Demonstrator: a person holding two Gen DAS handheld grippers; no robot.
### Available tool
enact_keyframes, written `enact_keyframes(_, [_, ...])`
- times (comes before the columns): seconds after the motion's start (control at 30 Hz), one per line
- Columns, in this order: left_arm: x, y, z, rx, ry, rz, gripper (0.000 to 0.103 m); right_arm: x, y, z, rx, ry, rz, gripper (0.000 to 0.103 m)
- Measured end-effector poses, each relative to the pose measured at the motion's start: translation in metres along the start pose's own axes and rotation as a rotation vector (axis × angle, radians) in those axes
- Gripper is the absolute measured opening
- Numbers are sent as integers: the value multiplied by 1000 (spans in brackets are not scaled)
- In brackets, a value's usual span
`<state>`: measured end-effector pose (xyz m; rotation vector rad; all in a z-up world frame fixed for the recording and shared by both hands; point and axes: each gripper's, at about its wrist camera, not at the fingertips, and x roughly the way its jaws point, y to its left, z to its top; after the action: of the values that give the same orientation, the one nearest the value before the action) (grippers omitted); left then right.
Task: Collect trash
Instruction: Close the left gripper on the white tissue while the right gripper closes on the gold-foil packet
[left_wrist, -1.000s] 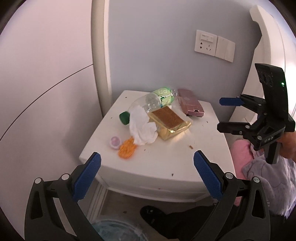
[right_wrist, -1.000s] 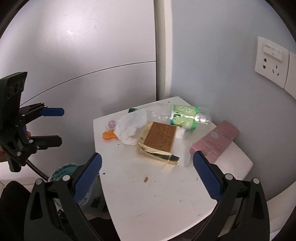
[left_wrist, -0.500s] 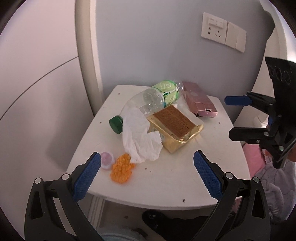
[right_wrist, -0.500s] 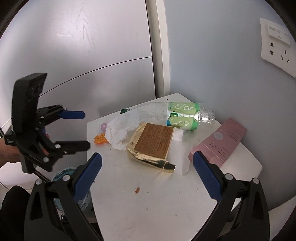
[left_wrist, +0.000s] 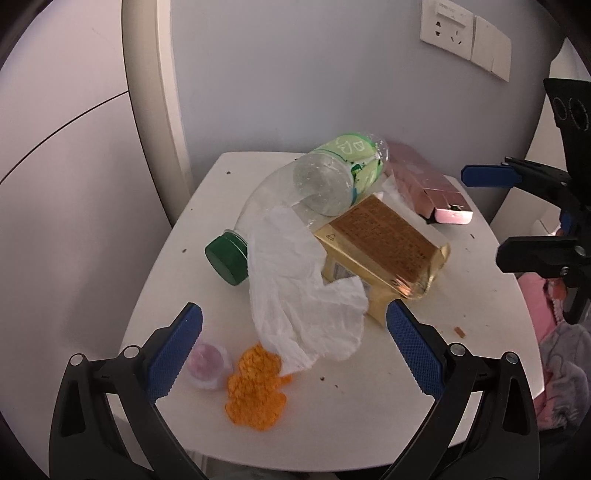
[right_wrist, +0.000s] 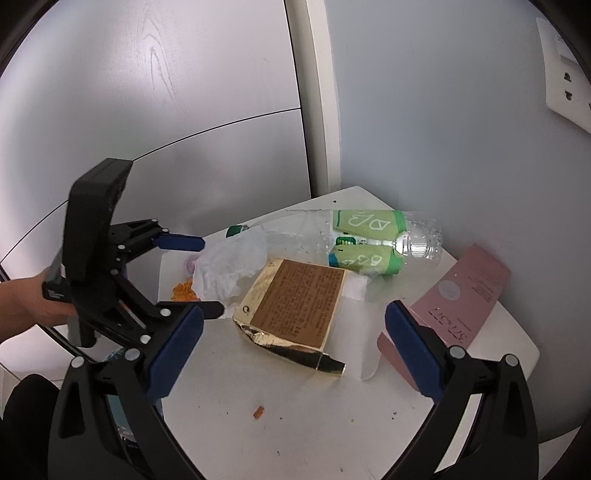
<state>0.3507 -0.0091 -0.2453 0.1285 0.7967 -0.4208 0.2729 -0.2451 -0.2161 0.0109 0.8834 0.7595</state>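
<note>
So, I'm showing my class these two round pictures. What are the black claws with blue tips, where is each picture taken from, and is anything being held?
They are hand-held grippers, one per hand, each carrying its own fisheye camera. One picture looks along the left gripper, the other along the right gripper; each also glimpses the other. Both are open, holding nothing. On the white table lie a plastic bottle, a crumpled tissue, a gold packet, a pink box, orange peel and a small pink cap.
</note>
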Motion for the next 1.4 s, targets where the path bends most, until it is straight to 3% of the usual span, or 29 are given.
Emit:
enact_keyframes(0.1, [3,3,1,0,-8,-13,95,4,1,1,4,0,3,96])
enact_keyframes(0.23, [8,3,1,20,5,-18,74,12,1,3,16,10,5,96])
enact_keyframes(0.37, [13,3,-1,24,19,-27,63,18,3,6,19,20,1,96])
enact_keyframes(0.5, [15,3,-1,26,23,-34,37,25,5,8,35,37,0,96])
enact_keyframes(0.63, [16,3,-1,24,18,-49,21,35,6,9,54,61,5,96])
enact_keyframes(0.73, [11,5,0,9,-3,-62,17,41,7,10,65,70,-7,96])
enact_keyframes(1.4, [7,15,-5,-34,-40,-113,16,92,14,17,143,176,-134,96])
